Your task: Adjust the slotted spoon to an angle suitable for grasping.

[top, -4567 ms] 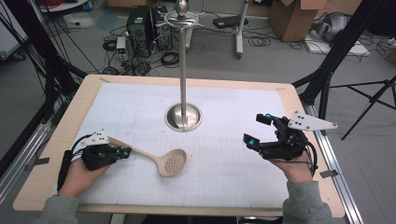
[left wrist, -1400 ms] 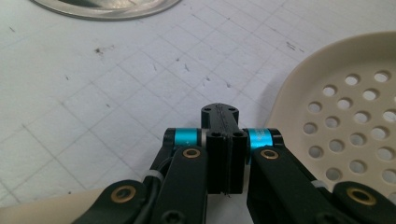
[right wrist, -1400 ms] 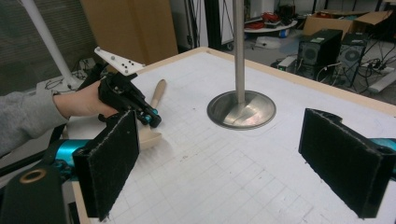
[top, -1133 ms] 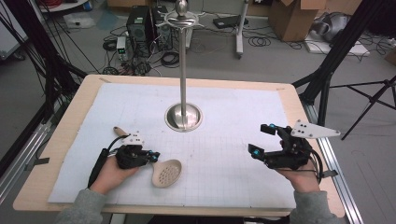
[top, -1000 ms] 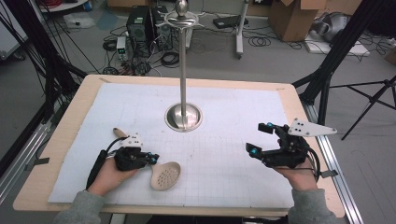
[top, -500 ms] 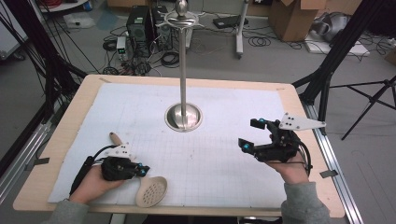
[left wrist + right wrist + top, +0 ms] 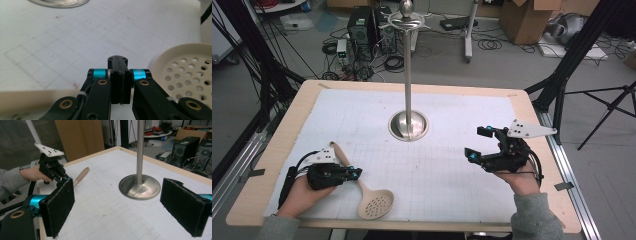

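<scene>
In the lower left of the high view, the left claw [image 7: 353,173] is clamped on the handle of the wooden slotted spoon [image 7: 373,204], whose bowl lies just below-right on the surface [image 7: 452,165]. At right, the right claw [image 7: 478,142] gapes wide, empty.

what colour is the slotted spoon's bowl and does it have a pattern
Cream, dotted with round holes; the spoon bowl shows best in the left gripper view.

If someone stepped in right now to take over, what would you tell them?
Left claw: shut on the spoon handle; the spoon looks to rest on the table near the front edge.
Right claw: open, empty, hovering right of the stand.
Done: spoon gripped.
Left: probably lift the spoon and hang it on the stand; the right claw may help.
</scene>
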{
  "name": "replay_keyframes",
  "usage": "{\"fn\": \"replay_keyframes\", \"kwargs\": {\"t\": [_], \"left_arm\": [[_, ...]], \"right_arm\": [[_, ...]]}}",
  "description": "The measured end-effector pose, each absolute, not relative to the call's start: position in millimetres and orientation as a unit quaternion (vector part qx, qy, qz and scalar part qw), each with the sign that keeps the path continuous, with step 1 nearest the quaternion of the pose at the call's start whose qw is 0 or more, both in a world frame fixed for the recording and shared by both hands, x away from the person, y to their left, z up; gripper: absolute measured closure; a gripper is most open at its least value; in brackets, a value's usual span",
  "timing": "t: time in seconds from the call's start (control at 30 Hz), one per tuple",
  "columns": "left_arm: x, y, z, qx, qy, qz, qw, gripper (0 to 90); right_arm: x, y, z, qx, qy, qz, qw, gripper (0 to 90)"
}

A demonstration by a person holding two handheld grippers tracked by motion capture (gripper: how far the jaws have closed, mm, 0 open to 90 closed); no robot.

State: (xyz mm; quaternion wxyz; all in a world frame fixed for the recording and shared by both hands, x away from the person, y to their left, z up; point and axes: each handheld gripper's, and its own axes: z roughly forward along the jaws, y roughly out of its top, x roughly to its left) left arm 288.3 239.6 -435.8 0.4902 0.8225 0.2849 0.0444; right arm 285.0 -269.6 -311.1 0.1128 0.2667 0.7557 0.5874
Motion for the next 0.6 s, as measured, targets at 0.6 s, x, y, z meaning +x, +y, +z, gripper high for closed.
{"fn": "replay_keyframes", "kwargs": {"t": [0.6], "left_arm": [[295, 274, -448, 0.807, 0.341, 0.068, 0.478, 89.4]], "right_arm": [[286, -267, -313, 0.263, 0.761, 0.584, 0.109, 11.2]]}}
